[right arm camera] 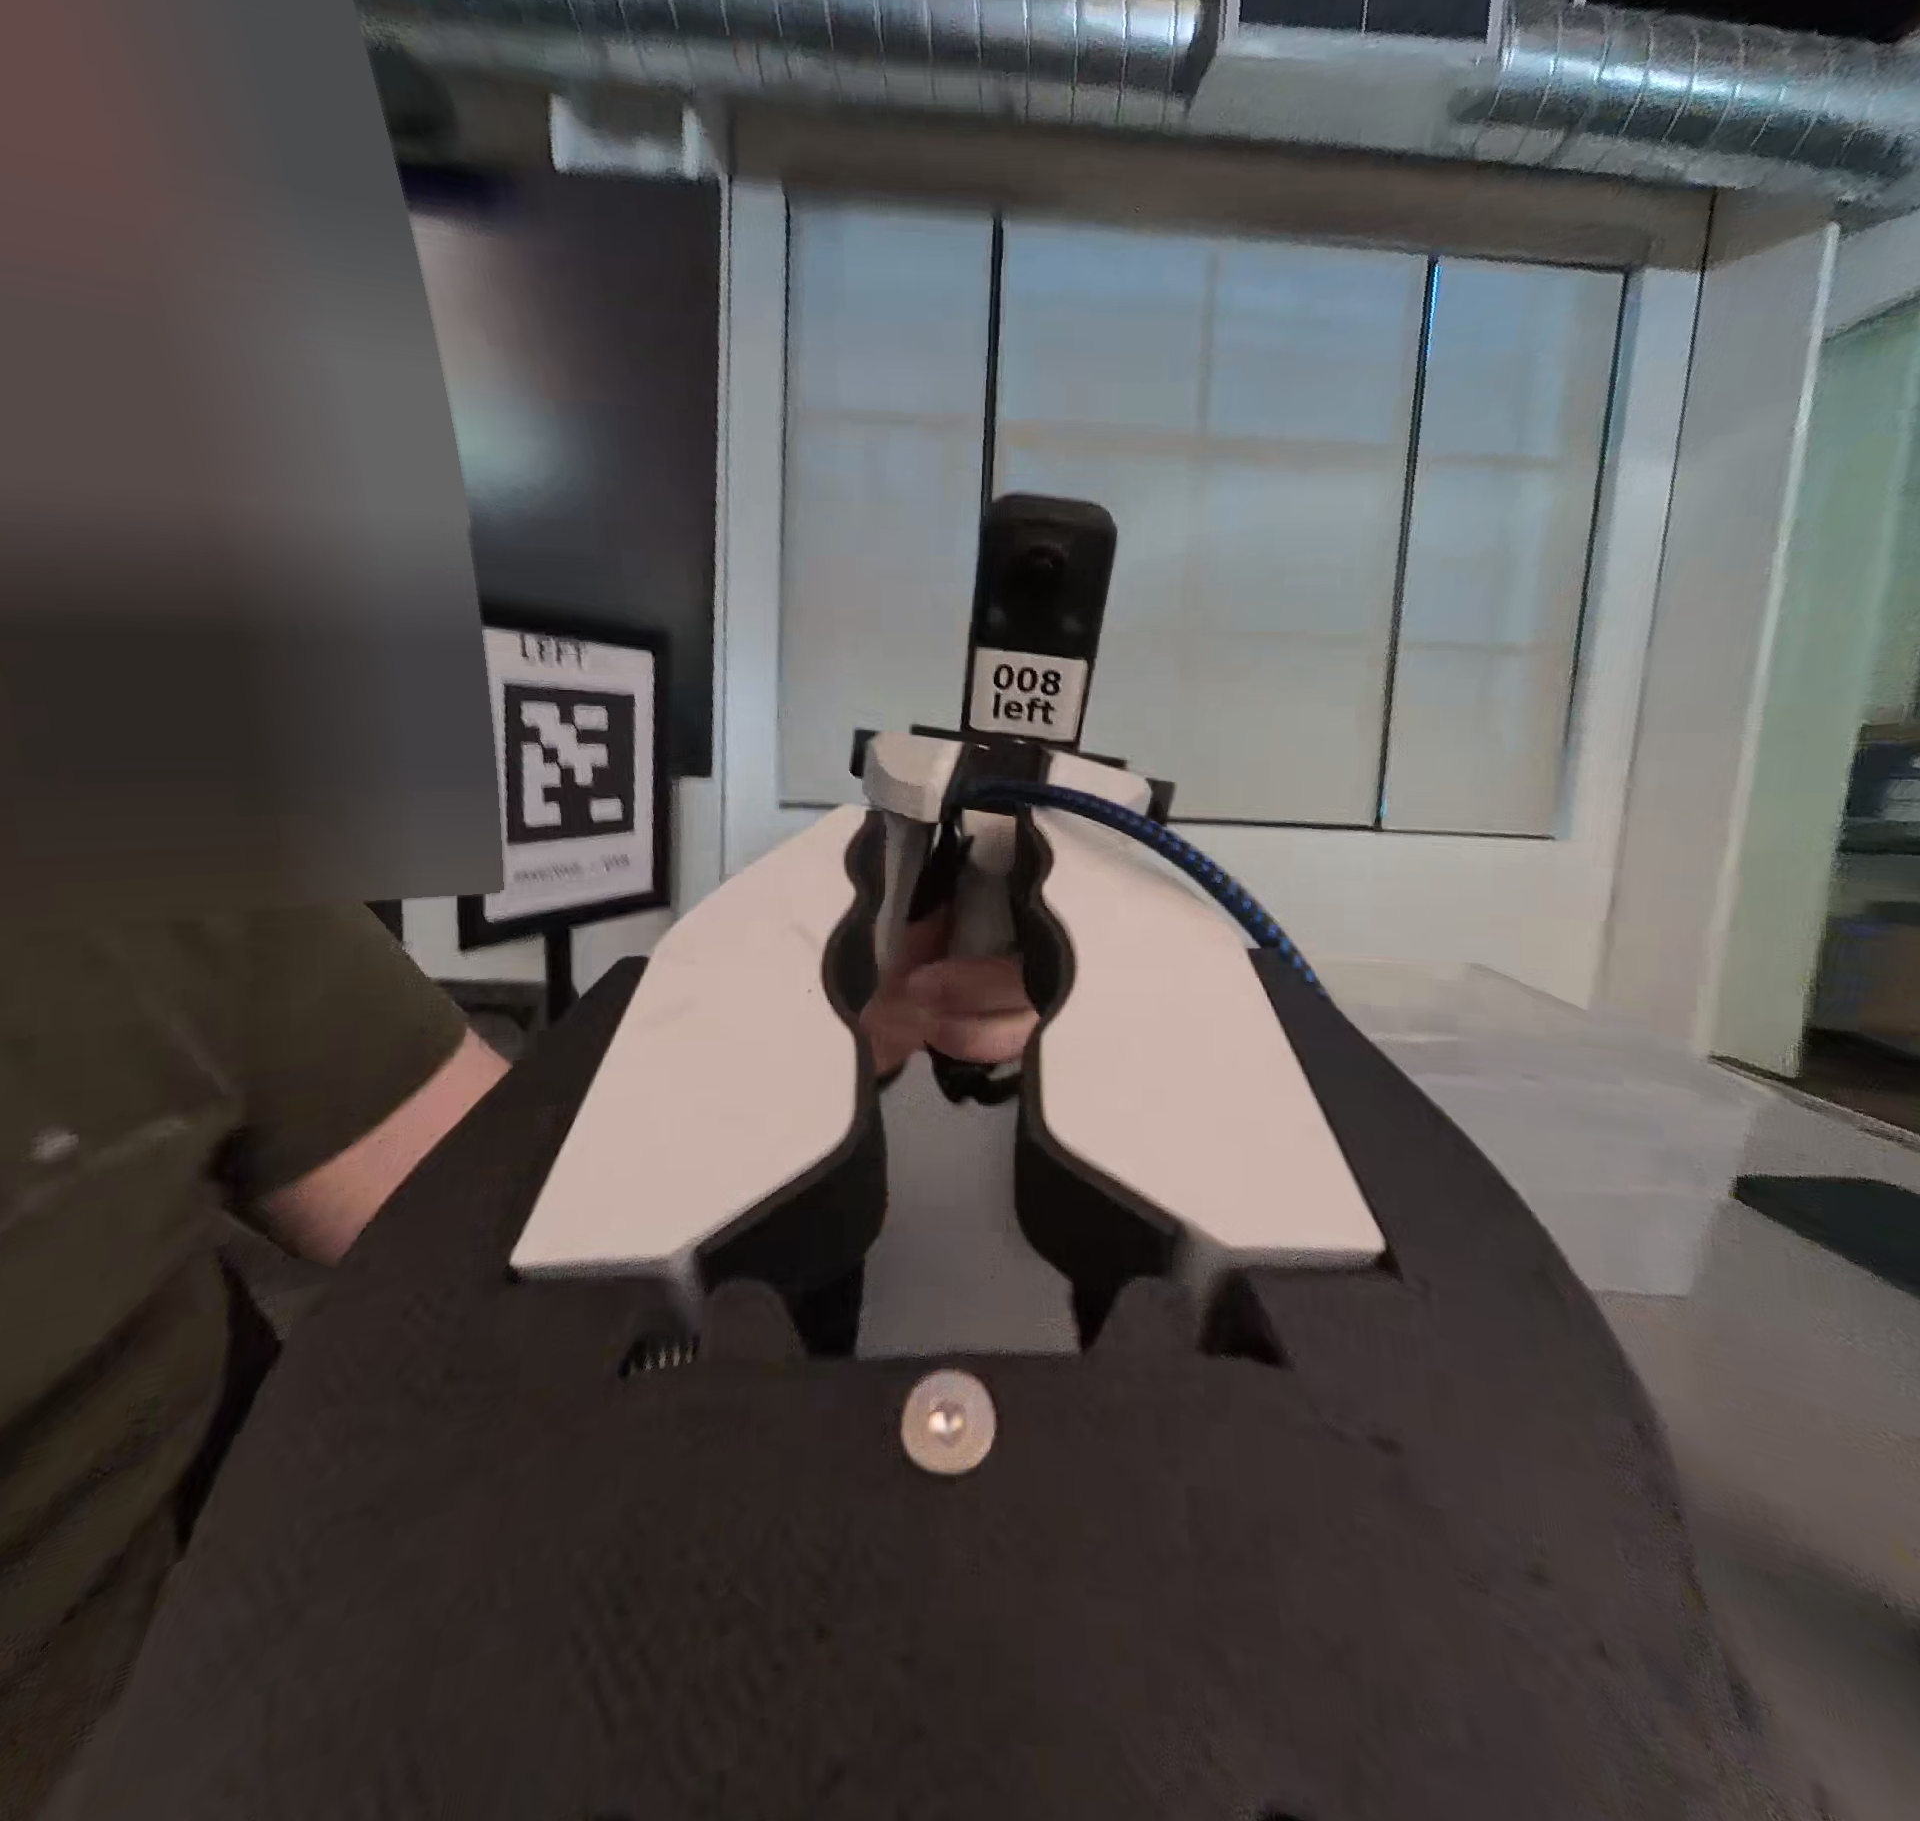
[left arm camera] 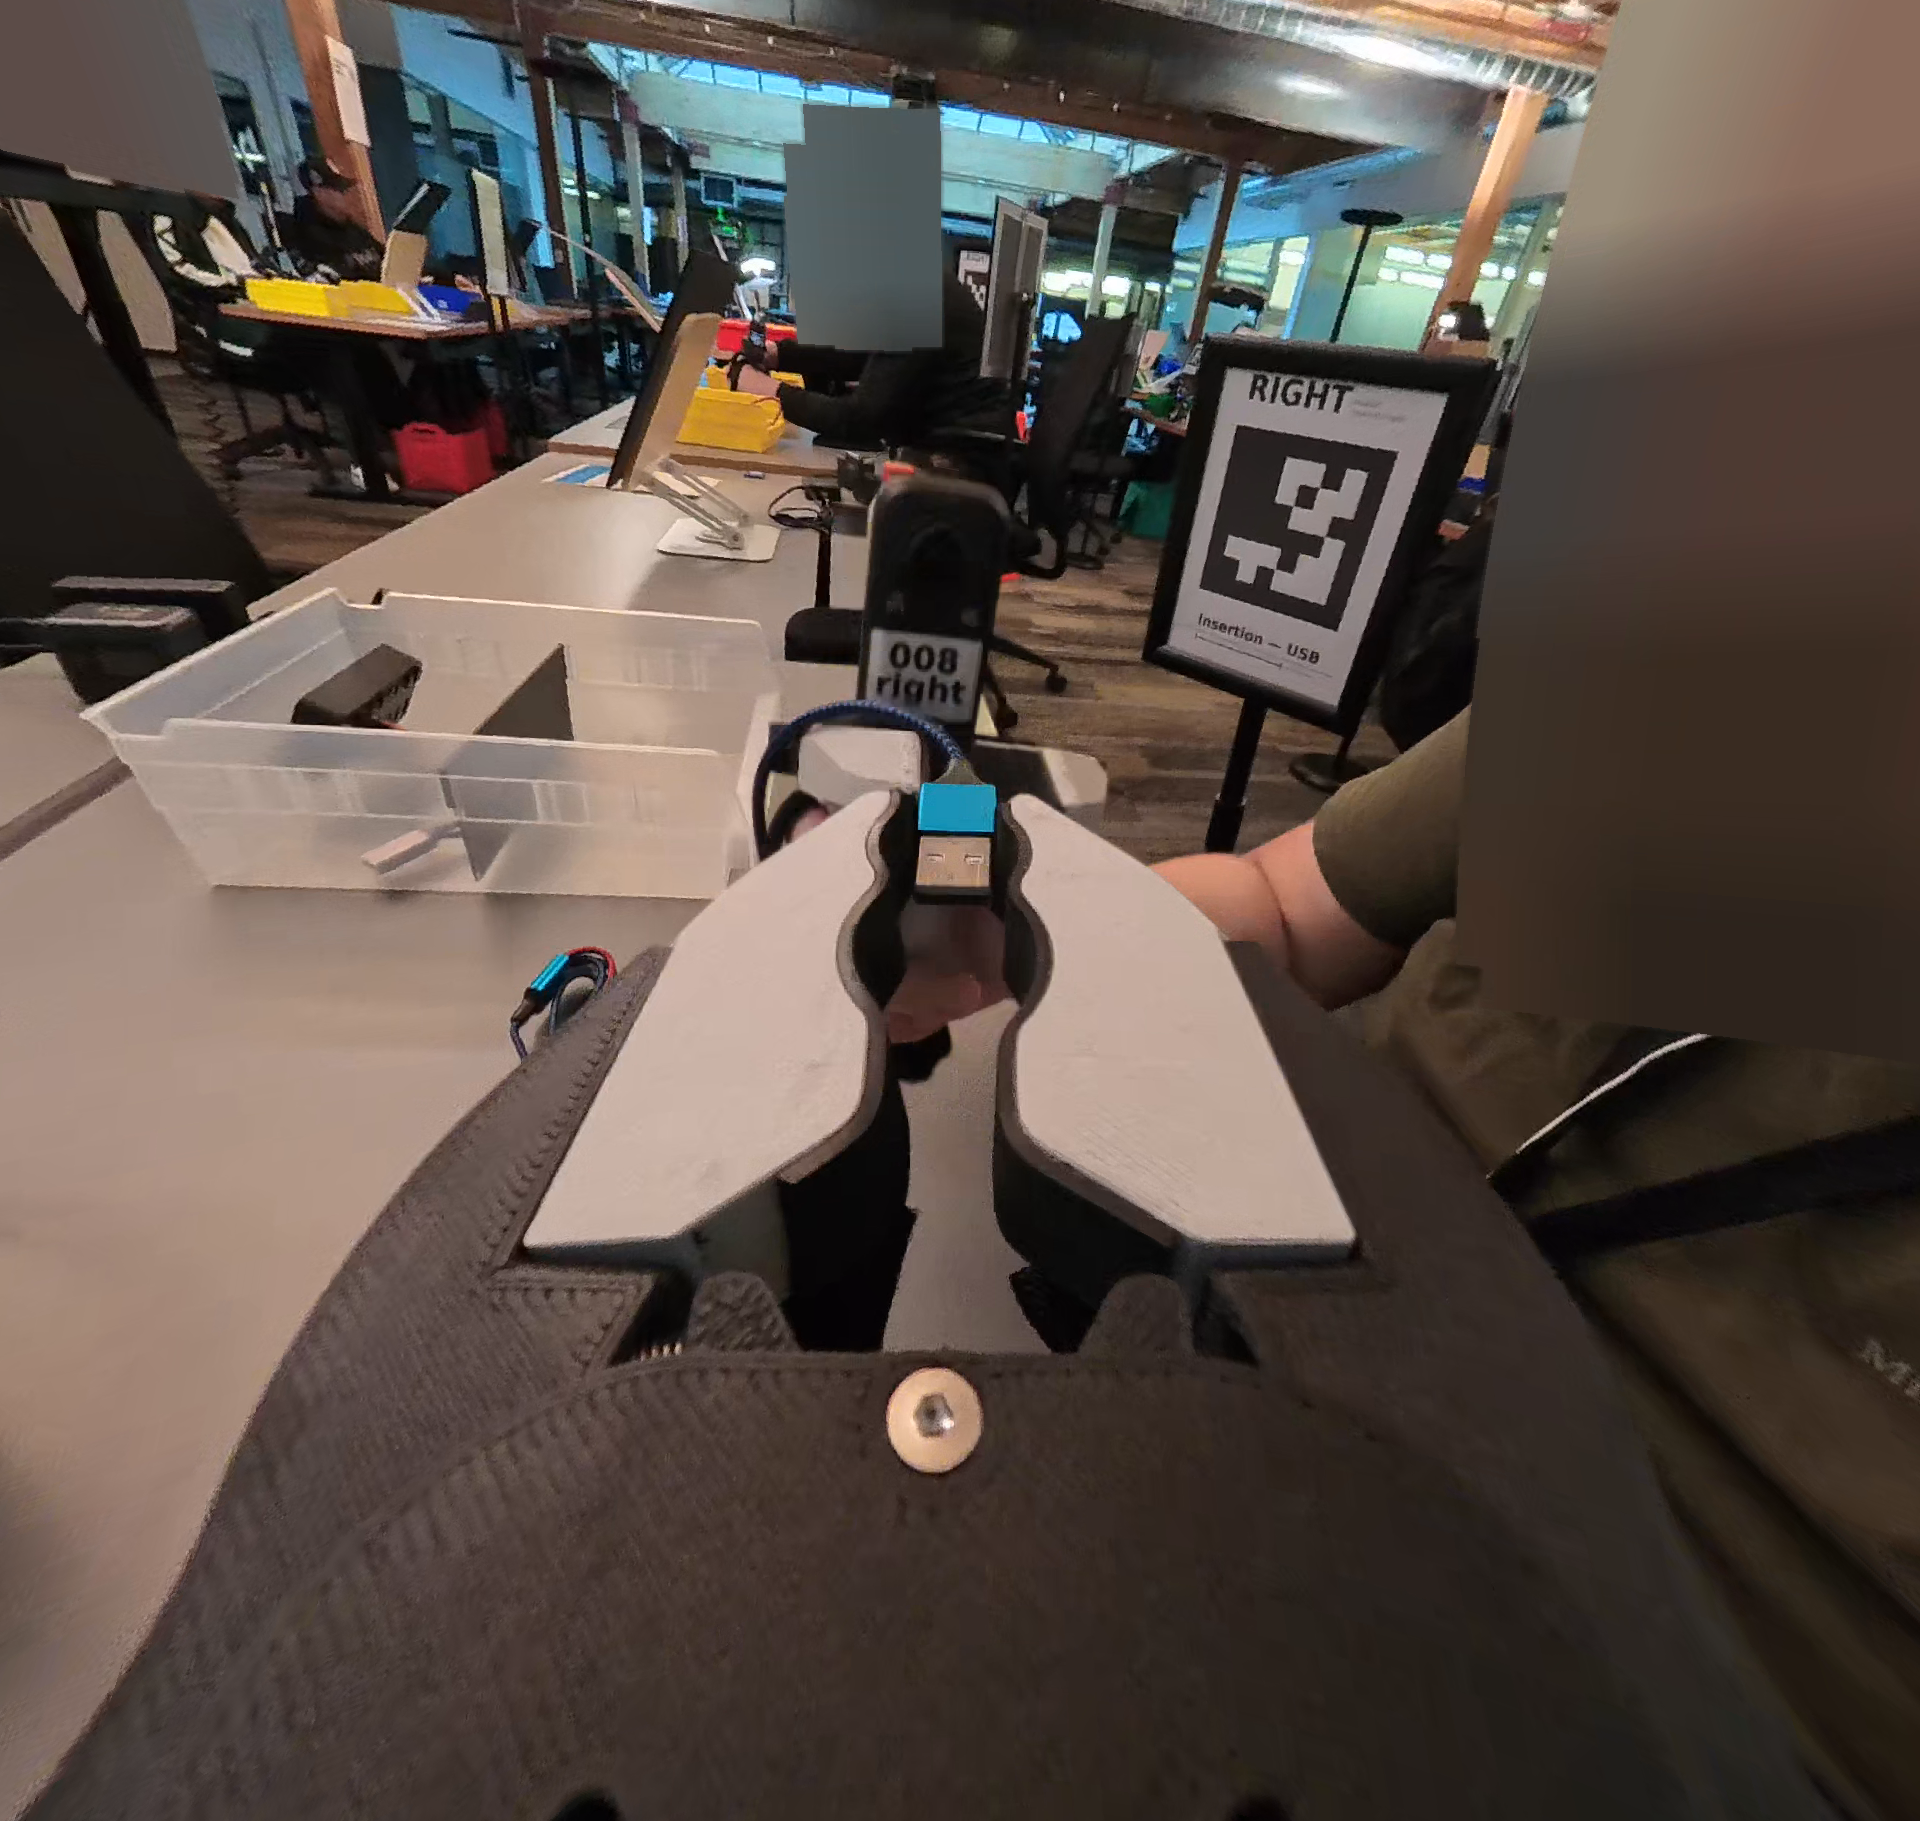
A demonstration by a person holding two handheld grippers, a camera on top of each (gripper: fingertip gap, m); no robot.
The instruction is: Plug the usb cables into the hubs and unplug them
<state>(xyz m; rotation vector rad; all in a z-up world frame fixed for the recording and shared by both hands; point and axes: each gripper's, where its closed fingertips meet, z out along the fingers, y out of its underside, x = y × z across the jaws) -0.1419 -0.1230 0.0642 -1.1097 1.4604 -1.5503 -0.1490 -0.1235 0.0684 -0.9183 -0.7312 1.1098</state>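
In the left wrist view my left gripper (left arm camera: 954, 815) is shut on a USB plug (left arm camera: 956, 841) with a blue housing, its metal end pointing back at the camera. Its blue braided cable (left arm camera: 774, 769) loops off to the left. My right gripper (right arm camera: 945, 826) faces the left one tip to tip, open and empty. The left gripper's white fingers (right arm camera: 904, 784) show just beyond it, with the cable (right arm camera: 1195, 862) curving right. A black hub (left arm camera: 358, 685) lies in a clear bin (left arm camera: 312, 795).
A second cable end (left arm camera: 556, 976) with a blue connector lies on the grey table (left arm camera: 208, 1096) beside my left gripper. The bin has a dark divider and holds a small silver piece (left arm camera: 400, 849). A sign stand (left arm camera: 1309, 524) stands right; the person's arm (left arm camera: 1288, 919) is close. My left and right fingertips are right by each other.
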